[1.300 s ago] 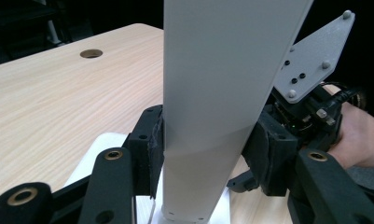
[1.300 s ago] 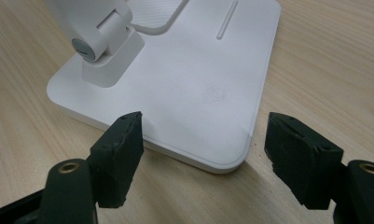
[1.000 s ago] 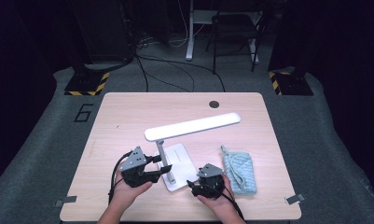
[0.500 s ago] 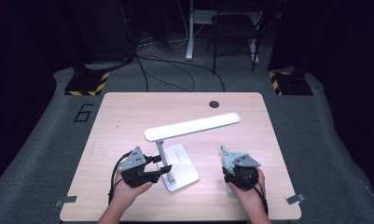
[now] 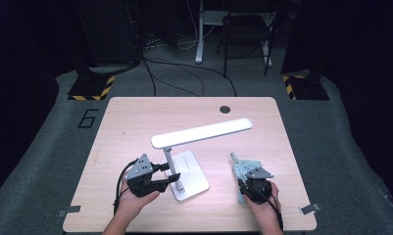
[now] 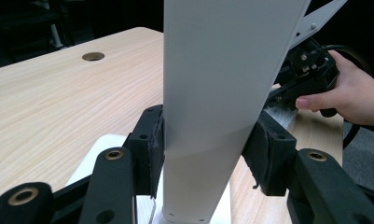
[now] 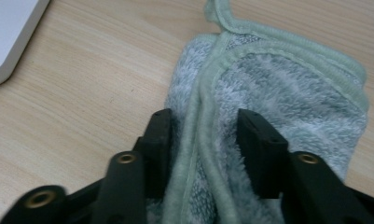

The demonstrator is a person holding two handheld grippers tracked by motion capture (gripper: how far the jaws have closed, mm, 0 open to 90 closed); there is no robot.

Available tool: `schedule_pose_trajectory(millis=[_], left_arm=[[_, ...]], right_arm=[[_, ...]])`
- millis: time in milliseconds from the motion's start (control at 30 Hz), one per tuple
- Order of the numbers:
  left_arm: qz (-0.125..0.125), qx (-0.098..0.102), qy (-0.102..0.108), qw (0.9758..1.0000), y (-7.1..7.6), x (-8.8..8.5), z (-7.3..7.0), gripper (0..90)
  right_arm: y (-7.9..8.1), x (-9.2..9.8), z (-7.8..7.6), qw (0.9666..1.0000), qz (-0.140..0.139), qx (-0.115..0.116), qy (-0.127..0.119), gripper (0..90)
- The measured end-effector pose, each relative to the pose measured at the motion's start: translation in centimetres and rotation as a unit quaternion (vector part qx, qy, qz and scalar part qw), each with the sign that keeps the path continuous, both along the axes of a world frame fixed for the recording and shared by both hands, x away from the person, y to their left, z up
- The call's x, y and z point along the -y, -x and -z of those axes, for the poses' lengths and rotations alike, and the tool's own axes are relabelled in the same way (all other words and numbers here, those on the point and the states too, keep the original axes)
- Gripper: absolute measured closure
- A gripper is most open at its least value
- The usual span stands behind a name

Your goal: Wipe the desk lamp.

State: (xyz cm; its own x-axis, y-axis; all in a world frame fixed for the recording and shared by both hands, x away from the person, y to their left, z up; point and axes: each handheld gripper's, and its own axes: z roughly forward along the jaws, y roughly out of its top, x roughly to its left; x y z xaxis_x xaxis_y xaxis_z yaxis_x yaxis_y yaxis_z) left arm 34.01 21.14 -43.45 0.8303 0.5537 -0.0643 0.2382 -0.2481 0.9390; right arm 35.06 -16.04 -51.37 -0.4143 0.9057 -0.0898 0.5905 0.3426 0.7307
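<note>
While a white desk lamp (image 5: 184,169) is standing near the middle of the wooden counter (image 5: 135,122), the left gripper (image 5: 167,175) is clamping its jaws on the lamp's upright stem, and the right gripper (image 5: 253,183) is straddling a folded green cloth (image 7: 268,93) with jaws partly open.

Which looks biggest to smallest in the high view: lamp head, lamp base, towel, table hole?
1. Lamp head
2. Lamp base
3. Towel, partly hidden by the right claw, so roughly judged
4. Table hole
</note>
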Motion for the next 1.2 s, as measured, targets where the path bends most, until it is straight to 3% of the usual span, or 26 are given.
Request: schedule_pose_trajectory(millis=[33,133,300,367,433,500,567,600,633,767,933,1067,1200], left_arm=[[-0.001,0.000,-0.004,1.0000,0.0,0.0,-0.1,51.6],[0.003,-0.001,0.001,1.0000,0.0,0.0,0.0,51.6],[0.010,-0.001,0.003,0.9999,-0.1,0.1,0.0,51.6],[0.011,-0.001,0.002,0.9999,-0.1,0.1,0.0,51.6],[0.016,0.003,0.003,0.9999,-0.2,0.2,0.1,51.6],[0.023,-0.002,0.000,0.9997,-0.2,0.3,0.0,51.6],[0.025,0.001,0.003,0.9997,-0.2,0.6,0.1,51.6],[0.025,0.001,0.003,0.9997,-0.2,0.6,0.1,51.6],[0.032,-0.001,0.000,0.9995,-0.2,0.7,0.0,51.6],[0.050,0.002,0.000,0.9987,-0.3,1.3,0.0,51.7],[0.062,-0.004,0.002,0.9980,-0.2,1.4,0.1,51.7],[0.062,-0.002,0.000,0.9981,-0.2,1.4,0.0,51.7],[0.057,-0.001,0.001,0.9984,-0.2,1.4,0.0,51.6]], right_arm=[[0.0,0.2,0.0,1.0000,-0.005,-0.003,-0.003,69.7],[-0.1,0.3,0.0,0.9999,-0.006,0.001,-0.012,72.6],[-0.3,-0.2,-1.2,0.9966,-0.038,0.002,-0.072,73.5],[-0.2,-0.4,-1.5,0.9958,-0.043,0.002,-0.080,73.5],[0.0,-2.1,-2.6,0.9911,-0.077,0.004,-0.109,73.4],[0.1,-2.6,-2.8,0.9906,-0.084,0.004,-0.108,73.4],[0.3,-4.9,-3.6,0.9858,-0.120,0.007,-0.118,73.3],[0.3,-4.9,-3.6,0.9858,-0.120,0.007,-0.118,73.3],[0.5,-6.3,-4.0,0.9818,-0.135,-0.004,-0.133,73.3],[0.5,-8.4,-4.0,0.9749,-0.155,-0.017,-0.158,73.3],[0.6,-10.2,-3.6,0.9708,-0.181,-0.024,-0.156,73.0],[0.5,-11.1,-2.8,0.9700,-0.184,-0.037,-0.154,72.8],[0.3,-11.8,-1.9,0.9715,-0.187,-0.046,-0.139,71.8]])
